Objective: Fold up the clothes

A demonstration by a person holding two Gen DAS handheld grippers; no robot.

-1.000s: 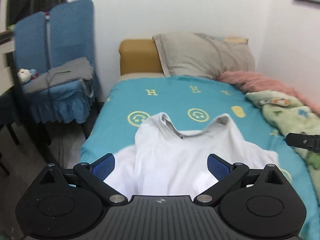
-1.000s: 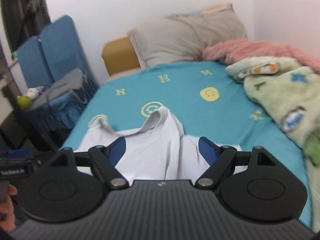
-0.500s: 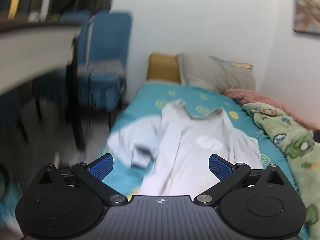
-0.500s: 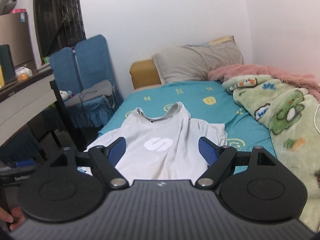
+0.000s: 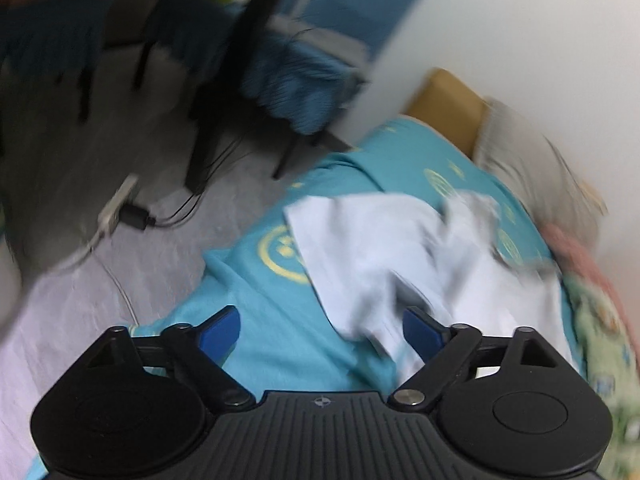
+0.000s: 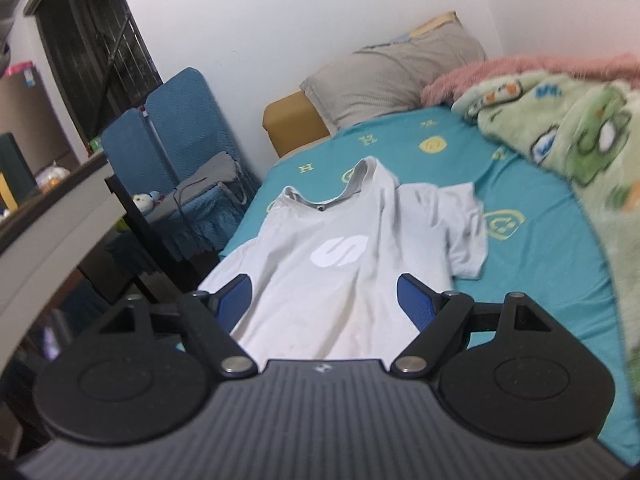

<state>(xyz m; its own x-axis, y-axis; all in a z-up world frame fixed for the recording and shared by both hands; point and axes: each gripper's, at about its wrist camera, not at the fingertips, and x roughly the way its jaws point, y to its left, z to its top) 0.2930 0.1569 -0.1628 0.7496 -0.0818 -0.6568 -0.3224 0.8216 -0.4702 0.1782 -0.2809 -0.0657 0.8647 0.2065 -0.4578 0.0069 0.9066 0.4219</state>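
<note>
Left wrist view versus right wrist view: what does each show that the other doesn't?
Only the left wrist view: the grey floor beside the bed, with a power strip and cables, all blurred. Only the right wrist view: the shirt's white logo, the green cartoon blanket shown sharply, and a desk edge. Both: the white T-shirt on the teal sheet, the blue-covered chair, the grey pillow.

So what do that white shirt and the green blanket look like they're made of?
The white shirt looks like thin, matte knit, maybe cotton: it creases softly and lies limp. The green blanket looks like plush fleece: fuzzy, thick, with printed cartoon figures.
</note>
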